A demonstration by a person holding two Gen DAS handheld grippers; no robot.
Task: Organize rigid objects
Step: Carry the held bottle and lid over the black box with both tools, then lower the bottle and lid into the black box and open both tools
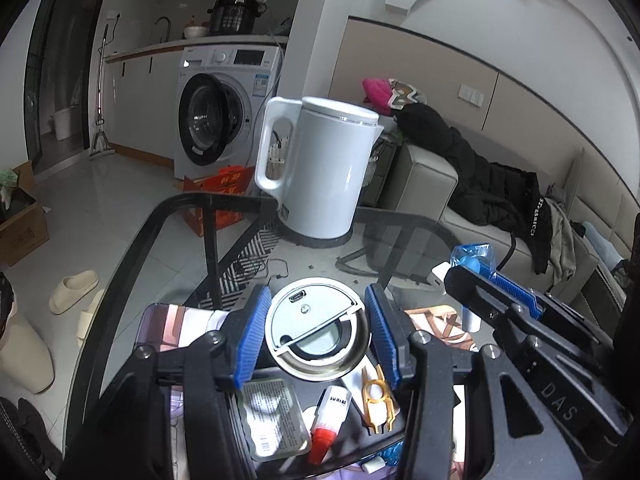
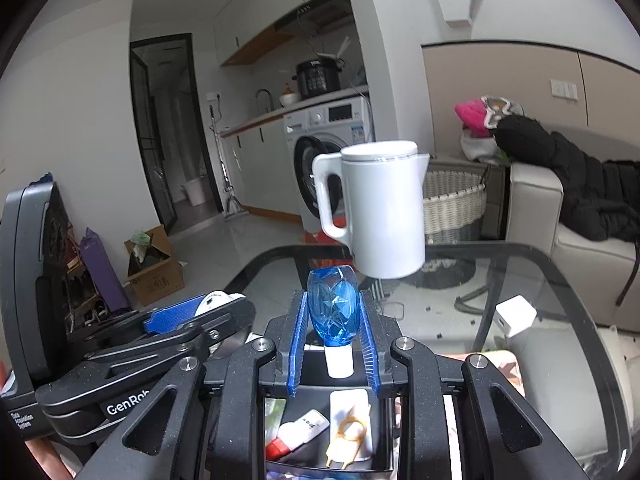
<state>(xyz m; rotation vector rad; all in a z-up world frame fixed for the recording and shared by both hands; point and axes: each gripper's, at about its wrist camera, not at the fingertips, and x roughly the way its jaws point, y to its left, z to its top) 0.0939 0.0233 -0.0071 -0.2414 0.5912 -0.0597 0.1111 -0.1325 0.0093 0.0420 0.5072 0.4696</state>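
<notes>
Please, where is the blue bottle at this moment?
The blue bottle is held between the pads of the right hand-held gripper, above the glass table and in front of the white kettle, as the right wrist view shows.

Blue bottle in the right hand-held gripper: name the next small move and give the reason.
Probably lower the blue bottle into the black tray below. The right hand-held gripper clamps it directly above the tray, where a red-capped tube and yellow clip already lie.

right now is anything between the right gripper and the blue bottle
No. The right gripper is already shut on the blue bottle, with its pads against both sides and nothing between them.
</notes>
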